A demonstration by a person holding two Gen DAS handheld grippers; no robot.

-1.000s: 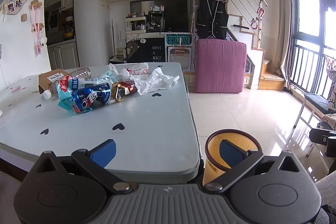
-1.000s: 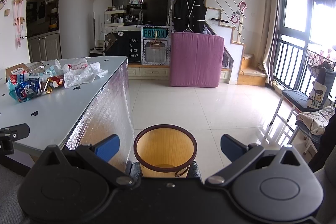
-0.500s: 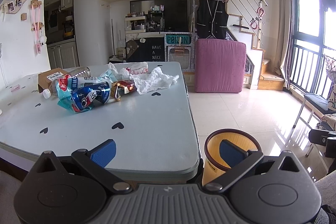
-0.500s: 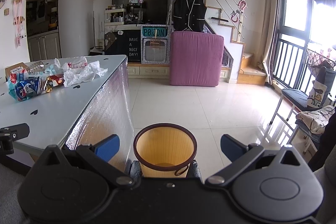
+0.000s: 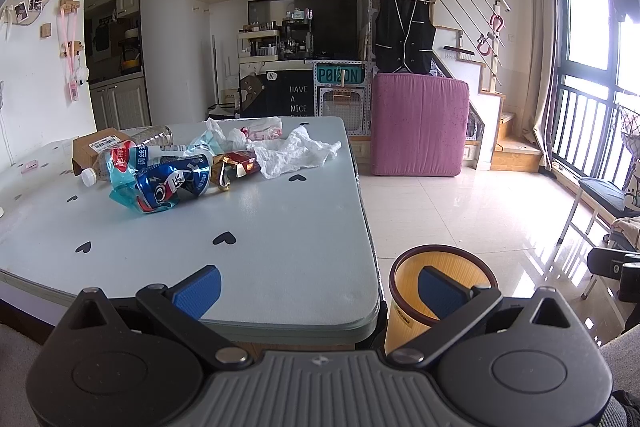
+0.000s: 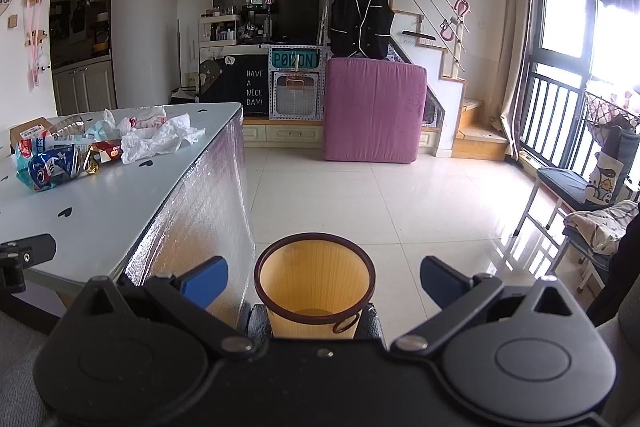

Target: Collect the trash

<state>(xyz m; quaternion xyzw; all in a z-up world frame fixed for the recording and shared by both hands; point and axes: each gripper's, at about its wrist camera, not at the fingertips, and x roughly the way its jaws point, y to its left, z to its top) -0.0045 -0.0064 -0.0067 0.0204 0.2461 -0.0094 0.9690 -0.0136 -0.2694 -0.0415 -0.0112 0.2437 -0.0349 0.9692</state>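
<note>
A pile of trash lies at the far left of the pale table [image 5: 280, 251]: a crushed blue wrapper [image 5: 168, 185], a plastic bottle [image 5: 104, 167], a red packet [image 5: 240, 163], crumpled white paper [image 5: 292, 155] and a cardboard box [image 5: 96, 147]. The pile also shows in the right wrist view [image 6: 96, 147]. A yellow bin [image 6: 316, 283] with a brown rim stands on the floor by the table's near right corner; it also shows in the left wrist view [image 5: 404, 291]. My left gripper [image 5: 318, 291] is open and empty over the table's near edge. My right gripper [image 6: 324, 281] is open and empty above the bin.
A pink mattress [image 5: 418, 125] leans against the stairs at the back. A chair with cloth [image 6: 580, 211] stands at the right by the balcony door. The tiled floor [image 6: 400, 195] lies between table and chair. The table's side is covered in silver foil [image 6: 200, 211].
Both grippers have shifted very slightly; the scene is nearly the same. Both stay open and empty.
</note>
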